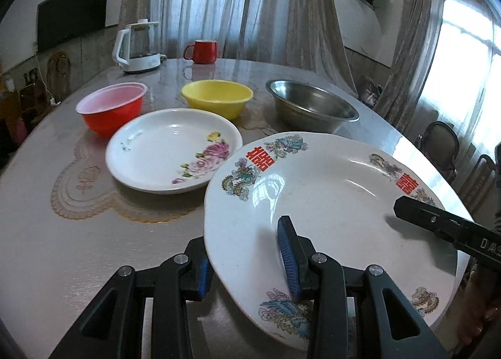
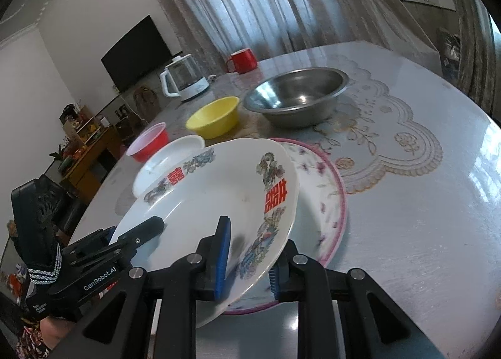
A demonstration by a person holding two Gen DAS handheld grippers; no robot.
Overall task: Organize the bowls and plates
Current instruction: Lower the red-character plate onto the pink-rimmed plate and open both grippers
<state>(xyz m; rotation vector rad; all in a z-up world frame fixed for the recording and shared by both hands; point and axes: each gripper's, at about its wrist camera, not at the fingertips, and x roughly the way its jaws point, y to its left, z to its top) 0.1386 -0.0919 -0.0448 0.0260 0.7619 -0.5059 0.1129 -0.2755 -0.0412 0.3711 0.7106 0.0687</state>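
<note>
Black tongs [image 1: 247, 262] with blue ribbed pads [image 1: 288, 257], silver screws.

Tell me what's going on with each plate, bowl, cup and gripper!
Dragon plate: lifted, tilted, held by both grippers.
Left gripper: shut on its rim.
Right gripper: shut on its rim.
Pink-rimmed plate: flat on the table, under the dragon plate.
Rose plate: flat, empty.
Red bowl: upright, empty.
Yellow bowl: upright, empty.
Steel bowl: upright, empty.
Mug: upright.
Kettle: lid on.

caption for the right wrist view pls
Both claws grip a dragon plate tilted over a pink-rimmed plate.
</note>
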